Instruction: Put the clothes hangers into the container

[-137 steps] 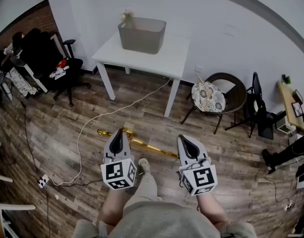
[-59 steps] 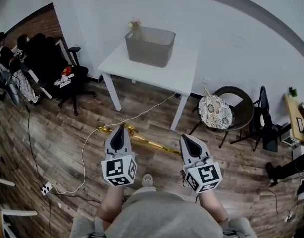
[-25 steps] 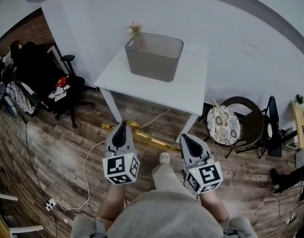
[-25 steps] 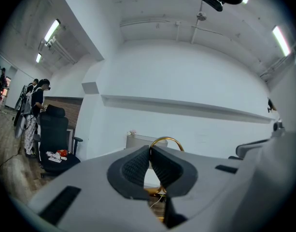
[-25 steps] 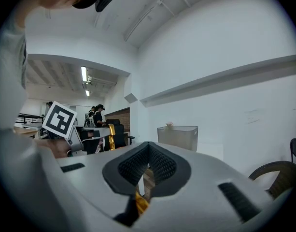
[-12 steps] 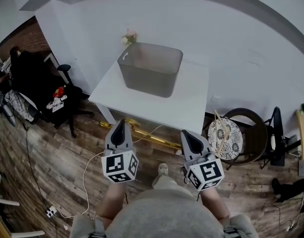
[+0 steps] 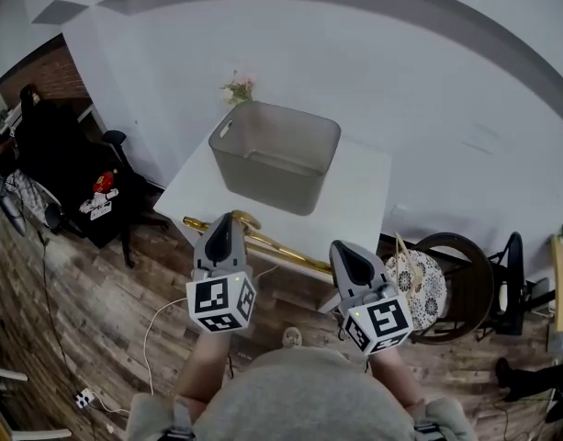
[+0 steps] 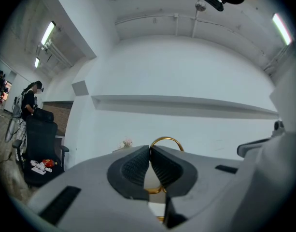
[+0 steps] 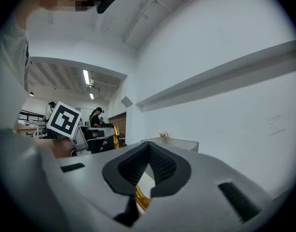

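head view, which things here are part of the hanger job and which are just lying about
Part of the job:
gold hanger, held at both ends
left gripper
right gripper
grey container
white table under the container

Just lying about:
wicker chair with patterned cushion
black chair
flowers behind the container

One white table (image 7: 359,196) carried one grey container (image 7: 274,154), with one flower sprig (image 7: 237,88) behind. At the table's near edge were two grippers, left gripper (image 7: 223,219) and right gripper (image 7: 340,248), sharing what looked like one gold clothes hanger (image 7: 274,244). One wicker chair (image 7: 457,263) stood right of the table.
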